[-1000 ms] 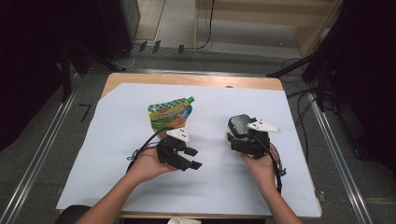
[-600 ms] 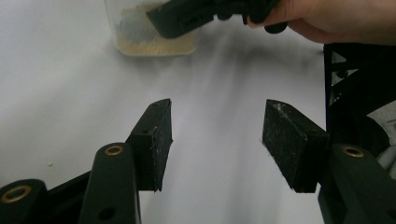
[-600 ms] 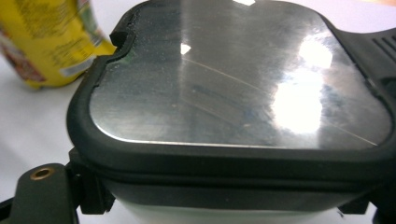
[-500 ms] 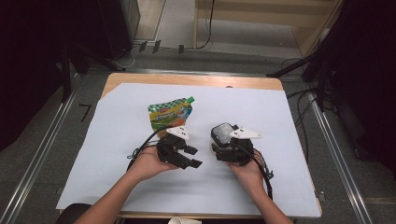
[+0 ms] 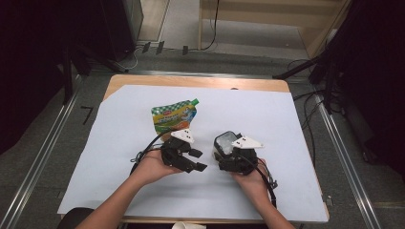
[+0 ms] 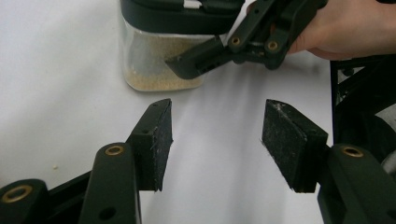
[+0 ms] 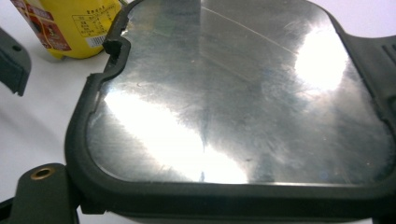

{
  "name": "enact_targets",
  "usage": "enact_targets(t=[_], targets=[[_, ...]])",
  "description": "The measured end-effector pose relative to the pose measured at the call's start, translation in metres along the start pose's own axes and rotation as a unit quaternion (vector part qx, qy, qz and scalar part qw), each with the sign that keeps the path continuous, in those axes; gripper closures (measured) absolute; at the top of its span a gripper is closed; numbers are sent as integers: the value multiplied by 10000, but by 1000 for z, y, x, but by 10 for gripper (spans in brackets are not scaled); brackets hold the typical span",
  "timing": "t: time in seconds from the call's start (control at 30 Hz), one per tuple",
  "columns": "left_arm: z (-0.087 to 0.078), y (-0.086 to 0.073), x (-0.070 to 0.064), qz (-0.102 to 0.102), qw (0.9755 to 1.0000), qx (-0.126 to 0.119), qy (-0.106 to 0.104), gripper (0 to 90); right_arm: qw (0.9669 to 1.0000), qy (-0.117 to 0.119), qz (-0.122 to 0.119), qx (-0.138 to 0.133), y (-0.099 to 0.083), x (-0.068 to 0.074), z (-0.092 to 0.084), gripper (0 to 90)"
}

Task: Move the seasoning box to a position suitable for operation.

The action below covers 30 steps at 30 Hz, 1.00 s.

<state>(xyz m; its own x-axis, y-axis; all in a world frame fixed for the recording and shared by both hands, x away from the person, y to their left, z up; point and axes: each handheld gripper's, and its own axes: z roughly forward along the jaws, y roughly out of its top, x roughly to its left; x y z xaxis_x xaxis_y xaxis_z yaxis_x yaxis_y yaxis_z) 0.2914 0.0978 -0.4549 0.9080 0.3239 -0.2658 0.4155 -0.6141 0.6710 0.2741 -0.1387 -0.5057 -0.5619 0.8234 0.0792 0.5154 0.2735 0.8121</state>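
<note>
A clear container point(image 5: 227, 142) with a black-rimmed glossy lid point(image 7: 243, 98) and pale grains point(image 6: 154, 74) inside sits at the table's middle. My right gripper point(image 5: 228, 155) is shut on it, one finger point(image 6: 201, 60) pressed against its side. Just left of it, my left gripper point(image 5: 198, 161) lies low over the white sheet, pointing toward the container. Its jaws point(image 6: 217, 135) stand open with only bare sheet between them. A green and yellow spouted pouch point(image 5: 174, 117) lies flat behind the left gripper, and its yellow side point(image 7: 74, 28) shows beyond the lid.
A white sheet point(image 5: 286, 124) covers most of the wooden table point(image 5: 200, 82). Metal rails run along both sides of the table, and cables and dark stands lie on the floor beyond its far edge.
My right gripper has carried the container left and nearer the person, lowering it close to the left gripper. The left gripper has stayed put with its jaws unchanged.
</note>
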Motion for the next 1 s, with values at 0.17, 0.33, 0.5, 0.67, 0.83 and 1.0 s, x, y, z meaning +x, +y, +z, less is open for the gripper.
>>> enact_targets(t=[0.17,0.33,0.5,0.67,0.83,1.0], targets=[[0,2,1,16,10000,-52,18,435,9999,68,-117,19,-2,1,-1,152],[2,3,1,66,9999,-68,64,420,9997,221,54,52,-2,-2,-5,139],[1,6,0,68,9998,-110,116,408,9993,351,92,69,-1,-5,-24,149],[1,6,1,44,9998,-141,154,396,9988,455,92,139,-1,-10,-42,169],[5,8,1,59,9997,-58,215,415,9985,484,114,248,-3,-10,-54,207],[9,8,3,-108,9997,-15,214,463,9978,618,93,243,-7,-21,-70,405]])
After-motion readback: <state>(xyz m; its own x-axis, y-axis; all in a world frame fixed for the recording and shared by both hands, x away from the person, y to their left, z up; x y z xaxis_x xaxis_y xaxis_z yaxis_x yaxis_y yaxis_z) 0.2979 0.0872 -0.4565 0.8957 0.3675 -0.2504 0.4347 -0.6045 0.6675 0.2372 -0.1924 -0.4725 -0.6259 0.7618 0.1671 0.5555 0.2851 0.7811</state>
